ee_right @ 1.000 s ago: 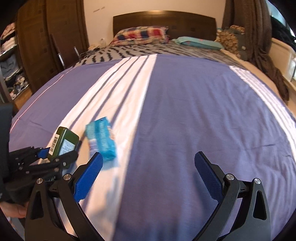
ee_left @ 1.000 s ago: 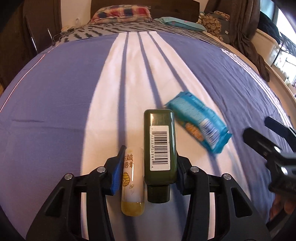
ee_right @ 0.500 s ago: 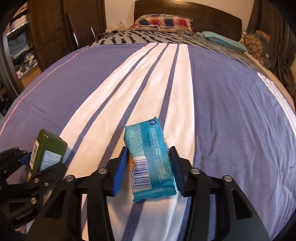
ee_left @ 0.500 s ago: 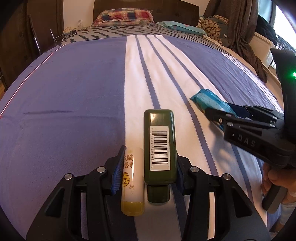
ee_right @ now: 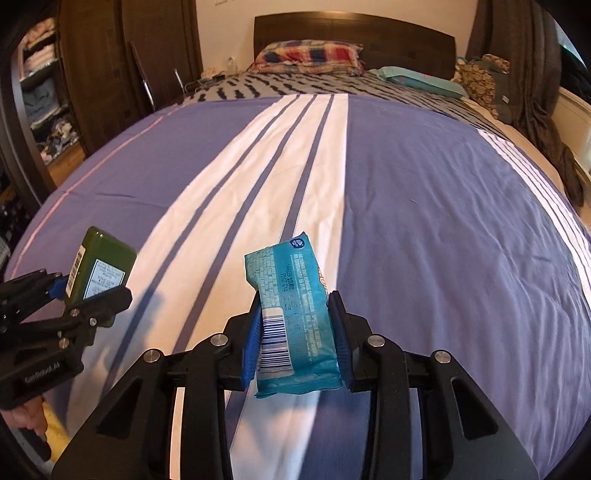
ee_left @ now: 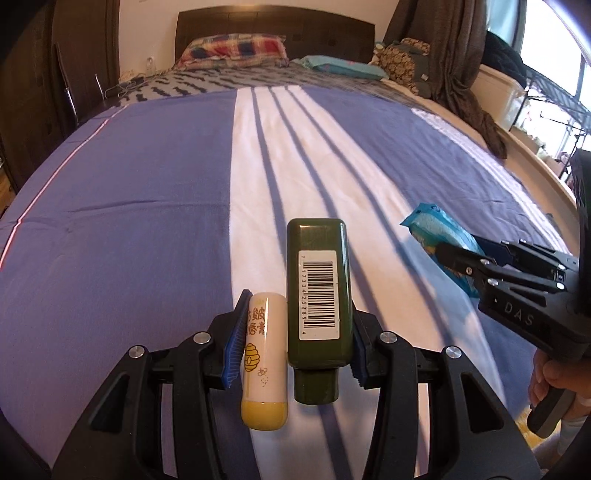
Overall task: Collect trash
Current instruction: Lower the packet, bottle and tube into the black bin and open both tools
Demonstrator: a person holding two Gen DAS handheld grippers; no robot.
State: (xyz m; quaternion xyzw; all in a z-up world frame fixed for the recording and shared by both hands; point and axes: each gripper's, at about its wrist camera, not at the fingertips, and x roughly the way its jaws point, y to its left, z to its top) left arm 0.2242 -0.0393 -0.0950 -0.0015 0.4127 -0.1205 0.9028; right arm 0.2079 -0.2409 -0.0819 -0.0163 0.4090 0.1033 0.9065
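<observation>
Now the left hand-held gripper (ee_left: 295, 332) pinches two things side by side between its blue pads: a cream balm tube (ee_left: 264, 354) and a green bottle (ee_left: 318, 288), barcode label up, above the striped bed (ee_left: 147, 206). Over at three o'clock in that view, the right hand-held gripper (ee_right: 295, 325) has just been closing and now squeezes a teal packet (ee_right: 291, 314), clear of the bed. Pillows (ee_right: 306, 53) lie at twelve o'clock by the headboard (ee_right: 354, 29).
</observation>
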